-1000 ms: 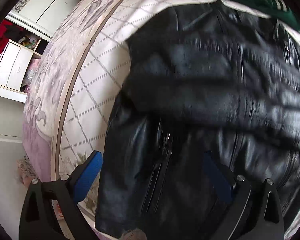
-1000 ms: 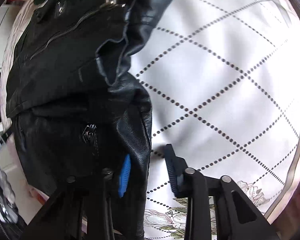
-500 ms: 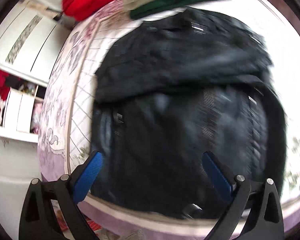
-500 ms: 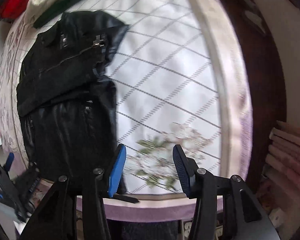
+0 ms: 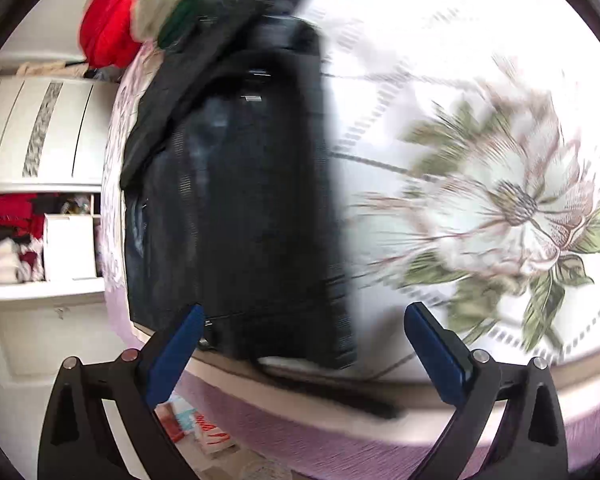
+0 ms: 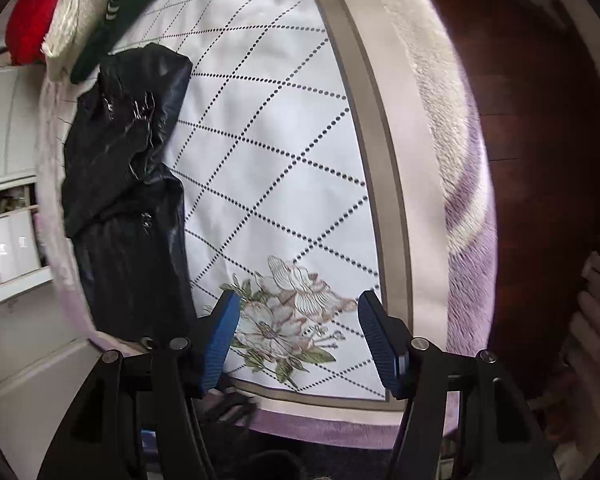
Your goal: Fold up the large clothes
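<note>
A black leather jacket [image 5: 236,200] lies folded lengthwise on the bed near its left edge; it also shows in the right wrist view [image 6: 128,184], long and narrow. My left gripper [image 5: 300,328] is open and empty, held just above the bed's near edge at the jacket's hem. My right gripper [image 6: 298,320] is open and empty, back from the bed, to the right of the jacket over a flower print [image 6: 288,320].
The bed cover [image 6: 268,128] is white with a dotted diamond grid and a purple border [image 6: 468,216]. Red, cream and green clothes [image 6: 80,12] are piled at the far end. White shelves [image 5: 40,200] stand left of the bed. Dark wood [image 6: 540,80] lies right.
Both grippers have pulled back from the jacket toward the bed's near edge. The right gripper let go of the jacket's edge and opened wider. The left view swung right.
</note>
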### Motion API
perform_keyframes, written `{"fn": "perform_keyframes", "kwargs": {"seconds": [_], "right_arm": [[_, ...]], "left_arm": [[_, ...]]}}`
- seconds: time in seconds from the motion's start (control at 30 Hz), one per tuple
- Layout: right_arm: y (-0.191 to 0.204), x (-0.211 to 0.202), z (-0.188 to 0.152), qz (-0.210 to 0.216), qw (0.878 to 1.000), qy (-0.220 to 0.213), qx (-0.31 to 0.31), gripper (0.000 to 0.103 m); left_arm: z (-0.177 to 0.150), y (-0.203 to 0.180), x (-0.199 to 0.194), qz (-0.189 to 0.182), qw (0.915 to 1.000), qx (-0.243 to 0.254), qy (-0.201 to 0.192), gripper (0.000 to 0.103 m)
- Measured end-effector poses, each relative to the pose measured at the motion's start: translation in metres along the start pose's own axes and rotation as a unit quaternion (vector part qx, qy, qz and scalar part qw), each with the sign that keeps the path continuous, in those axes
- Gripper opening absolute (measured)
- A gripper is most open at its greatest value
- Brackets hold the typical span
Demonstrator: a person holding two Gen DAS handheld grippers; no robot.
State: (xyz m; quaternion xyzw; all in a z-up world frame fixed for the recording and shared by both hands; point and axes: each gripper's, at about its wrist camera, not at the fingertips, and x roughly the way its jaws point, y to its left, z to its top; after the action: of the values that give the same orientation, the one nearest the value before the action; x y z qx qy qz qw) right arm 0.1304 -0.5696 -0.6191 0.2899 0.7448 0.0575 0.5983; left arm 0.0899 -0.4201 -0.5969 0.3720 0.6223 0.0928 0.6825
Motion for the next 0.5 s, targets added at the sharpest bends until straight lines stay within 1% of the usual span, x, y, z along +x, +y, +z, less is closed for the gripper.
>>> {"fn": "perform_keyframes", "kwargs": {"seconds": [0.03,0.07,0.1,0.17,0.2,0.27,0.3,0.33,0.37,0.4,0.43,0.47,0.5], "right_arm": [[-0.004,0.005,0.006,0.031,0.999,0.012,0.004,0.064],[-0.008,0.010,0.012,0.061,0.998,0.027,0.005,0.064],[-0.011,0.017,0.018,0.094,0.995,0.046,0.009,0.064],[-0.015,0.029,0.029,0.137,0.988,0.073,0.018,0.064],[-0.016,0.038,0.037,0.163,0.982,0.090,0.020,0.064],[-0.014,0.048,0.047,0.181,0.978,0.100,0.022,0.064],[-0.012,0.054,0.053,0.188,0.976,0.106,0.022,0.064],[-0.009,0.061,0.058,0.198,0.974,0.110,0.022,0.064],[-0.005,0.066,0.064,0.207,0.972,0.112,0.021,0.064],[0.000,0.073,0.070,0.217,0.969,0.115,0.019,0.064],[0.005,0.078,0.077,0.226,0.967,0.115,0.017,0.064],[0.010,0.084,0.084,0.232,0.966,0.112,0.015,0.064],[0.017,0.091,0.092,0.241,0.964,0.111,0.014,0.064]], "left_arm": [[0.004,-0.010,0.005,0.026,0.9996,0.007,0.000,0.103],[0.009,-0.014,0.007,0.041,0.9991,0.005,-0.002,0.103],[0.012,-0.013,0.007,0.046,0.9990,-0.004,-0.003,0.103],[0.017,-0.004,0.009,0.041,0.9988,-0.025,0.001,0.103],[0.020,0.000,0.011,0.036,0.9988,-0.033,0.005,0.103],[0.023,0.012,0.016,0.029,0.9983,-0.050,0.006,0.101],[0.025,0.020,0.019,0.028,0.9978,-0.059,0.005,0.092],[0.026,0.023,0.021,0.031,0.9976,-0.061,0.004,0.068],[0.027,0.027,0.024,0.031,0.9976,-0.061,0.007,0.054],[0.029,0.029,0.029,0.027,0.9976,-0.063,0.013,0.034],[0.031,0.034,0.033,0.025,0.9972,-0.068,0.016,0.028],[0.032,0.037,0.035,0.020,0.9971,-0.072,0.017,0.025],[0.033,0.040,0.038,0.015,0.9970,-0.074,0.018,0.020]]}}
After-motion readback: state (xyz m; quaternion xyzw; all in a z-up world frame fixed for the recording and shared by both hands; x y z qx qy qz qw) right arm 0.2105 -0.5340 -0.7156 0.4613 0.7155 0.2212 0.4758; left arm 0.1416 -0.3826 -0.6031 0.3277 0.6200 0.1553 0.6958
